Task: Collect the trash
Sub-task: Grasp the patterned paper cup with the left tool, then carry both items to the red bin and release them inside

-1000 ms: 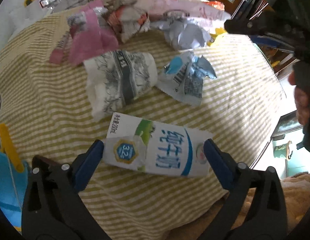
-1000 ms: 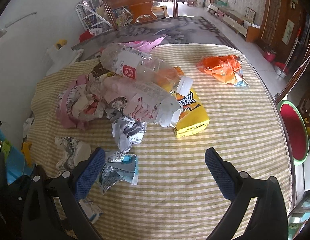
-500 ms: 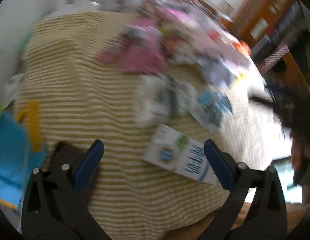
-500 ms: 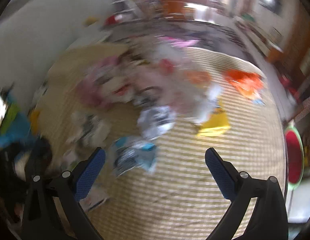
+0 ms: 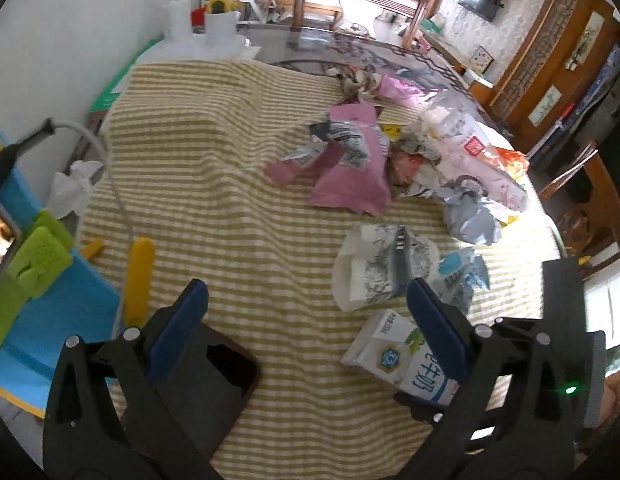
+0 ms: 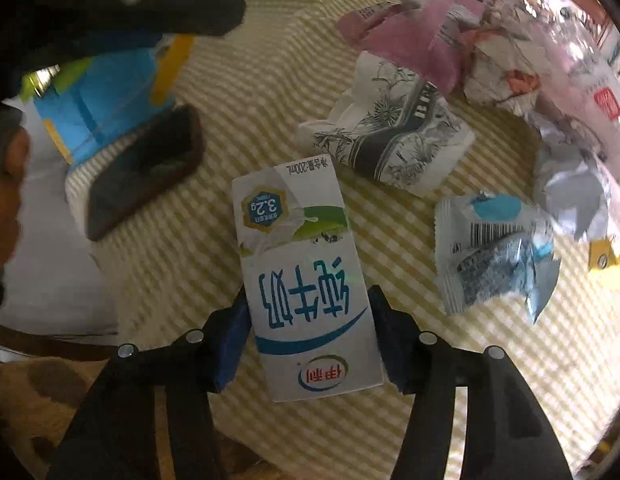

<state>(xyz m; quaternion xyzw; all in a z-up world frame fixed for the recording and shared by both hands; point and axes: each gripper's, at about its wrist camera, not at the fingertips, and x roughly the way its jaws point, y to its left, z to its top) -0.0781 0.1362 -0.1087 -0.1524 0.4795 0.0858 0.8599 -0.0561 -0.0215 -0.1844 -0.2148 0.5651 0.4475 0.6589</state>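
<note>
My right gripper [image 6: 310, 332] is closing on the milk carton [image 6: 306, 280], pads touching its sides; my left gripper [image 5: 306, 312] hangs released above the striped cloth [image 5: 214, 200].

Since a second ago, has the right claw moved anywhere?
Yes. The right gripper swung from the open cloth over to the milk carton, which now sits between its closing jaws.

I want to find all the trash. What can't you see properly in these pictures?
- Milk carton: left wrist view, the right-side finger covers part.
- Phone: left wrist view, half behind the other finger.
- Plastic bottle: right wrist view, blurred at the edge.
- Blue bin: inside hidden.
</note>
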